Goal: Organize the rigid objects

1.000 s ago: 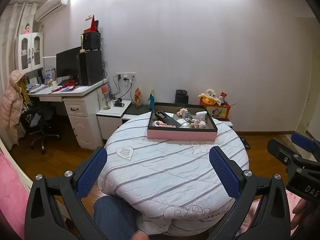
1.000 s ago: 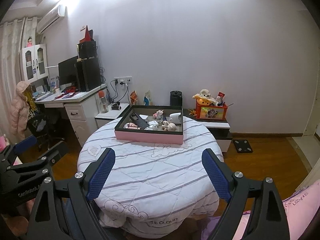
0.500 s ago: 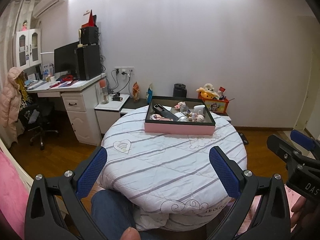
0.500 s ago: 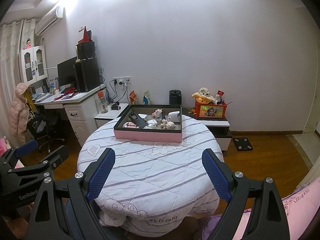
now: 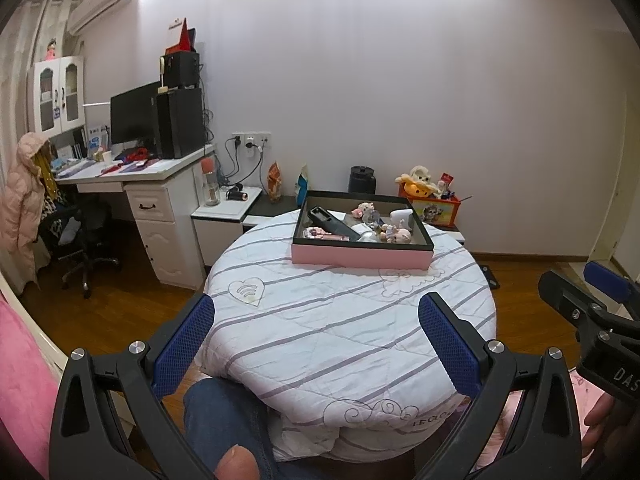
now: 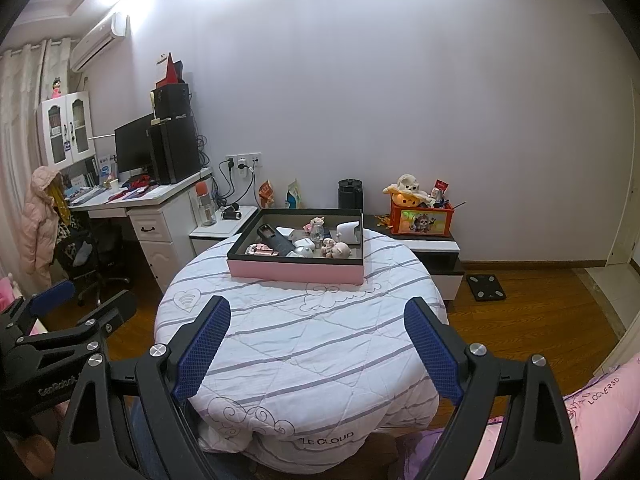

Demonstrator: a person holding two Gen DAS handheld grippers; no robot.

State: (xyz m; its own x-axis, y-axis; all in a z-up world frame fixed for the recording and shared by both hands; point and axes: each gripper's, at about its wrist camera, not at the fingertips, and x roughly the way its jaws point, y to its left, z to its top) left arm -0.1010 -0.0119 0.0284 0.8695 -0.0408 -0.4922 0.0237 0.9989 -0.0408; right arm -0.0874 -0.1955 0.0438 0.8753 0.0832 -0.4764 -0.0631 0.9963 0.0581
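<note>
Desk (image 5: 160,168): far left against the wall; dark monitor (image 5: 134,114) and black tower on top.
Office chair (image 5: 76,232): in front of the desk, on the wood floor.
Left tongs (image 5: 316,328): jaws wide apart, nothing between them; held low at the near edge of the surface, well apart from the tray. Blue pads (image 5: 184,344) face inward.
Surface (image 6: 300,340): round, covered by a white quilted cloth with grey stripes; heart motif at its left edge.
Tray (image 6: 296,270): pink outer wall, dark rim; sits on the far half of the surface, near the back edge.
Tray contents: black remote-like bar (image 6: 276,240) lying diagonally at left; a pink strip item beside it at the front left; small pale figurines (image 6: 336,248) at centre right; white rounded box (image 6: 348,232) at back right. Items are crowded; exact contact between them cannot be told.
Right tongs (image 6: 316,344): jaws wide apart, gripping nothing; held low over the near side of the surface, well apart from the tray.
Orange toy box (image 6: 420,218): on the low cabinet behind the surface, at right; plush toys on top.
Scale (image 6: 486,286): dark, flat on the floor at right.
</note>
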